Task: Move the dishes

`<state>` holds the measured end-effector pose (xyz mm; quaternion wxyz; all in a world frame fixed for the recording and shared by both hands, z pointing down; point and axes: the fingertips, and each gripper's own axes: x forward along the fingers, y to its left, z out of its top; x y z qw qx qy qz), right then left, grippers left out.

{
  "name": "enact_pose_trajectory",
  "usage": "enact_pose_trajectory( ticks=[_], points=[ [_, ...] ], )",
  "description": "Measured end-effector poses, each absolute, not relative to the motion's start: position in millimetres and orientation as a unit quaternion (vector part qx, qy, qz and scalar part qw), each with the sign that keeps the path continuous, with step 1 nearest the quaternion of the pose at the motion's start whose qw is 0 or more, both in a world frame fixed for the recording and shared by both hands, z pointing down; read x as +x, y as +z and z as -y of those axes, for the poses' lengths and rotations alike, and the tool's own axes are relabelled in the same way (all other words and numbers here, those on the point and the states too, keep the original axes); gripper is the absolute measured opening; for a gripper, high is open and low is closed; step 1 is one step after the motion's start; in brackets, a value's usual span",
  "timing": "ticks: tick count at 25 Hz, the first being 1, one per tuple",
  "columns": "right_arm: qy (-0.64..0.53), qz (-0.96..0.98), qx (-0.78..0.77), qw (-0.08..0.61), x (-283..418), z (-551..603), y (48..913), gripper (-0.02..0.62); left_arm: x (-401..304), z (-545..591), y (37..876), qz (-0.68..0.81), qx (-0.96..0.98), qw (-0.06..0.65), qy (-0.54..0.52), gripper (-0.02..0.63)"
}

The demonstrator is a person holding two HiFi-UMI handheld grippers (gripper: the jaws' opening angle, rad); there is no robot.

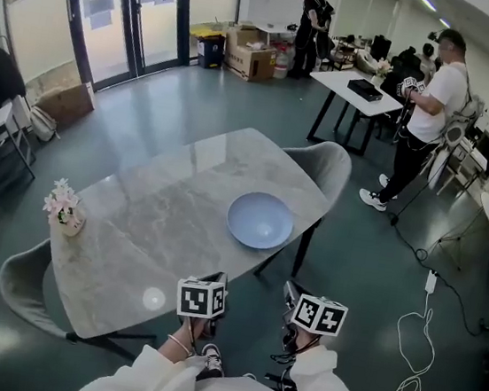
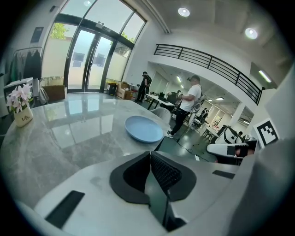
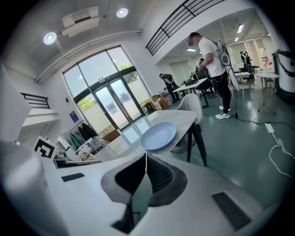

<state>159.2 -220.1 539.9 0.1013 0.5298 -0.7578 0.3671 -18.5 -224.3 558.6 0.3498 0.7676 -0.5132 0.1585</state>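
A pale blue shallow dish (image 1: 260, 220) lies on the grey marble table (image 1: 151, 223), near its right edge. The same dish (image 2: 144, 128) shows ahead of the left jaws and, as the dish (image 3: 159, 136), ahead of the right jaws. My left gripper (image 2: 150, 153) is shut and holds nothing, well short of the dish. My right gripper (image 3: 146, 156) is shut too, with nothing between its pads. In the head view both grippers sit close to my body, the left gripper (image 1: 202, 298) at the table's near corner and the right gripper (image 1: 316, 314) over the floor.
A small pot of pink flowers (image 1: 64, 208) stands at the table's left edge. One grey chair (image 1: 327, 167) is at the far right corner, another chair (image 1: 19, 281) at the near left. A person (image 1: 423, 115) stands beyond a white table (image 1: 360, 95). A white cable (image 1: 412, 346) trails on the floor.
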Motion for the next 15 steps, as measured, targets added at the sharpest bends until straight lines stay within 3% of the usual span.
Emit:
enact_pose_trajectory(
  ticks=[15],
  points=[
    [0.392, 0.742, 0.539, 0.076, 194, 174, 555, 0.06, 7, 178, 550, 0.552, 0.754, 0.322, 0.151, 0.015]
  ],
)
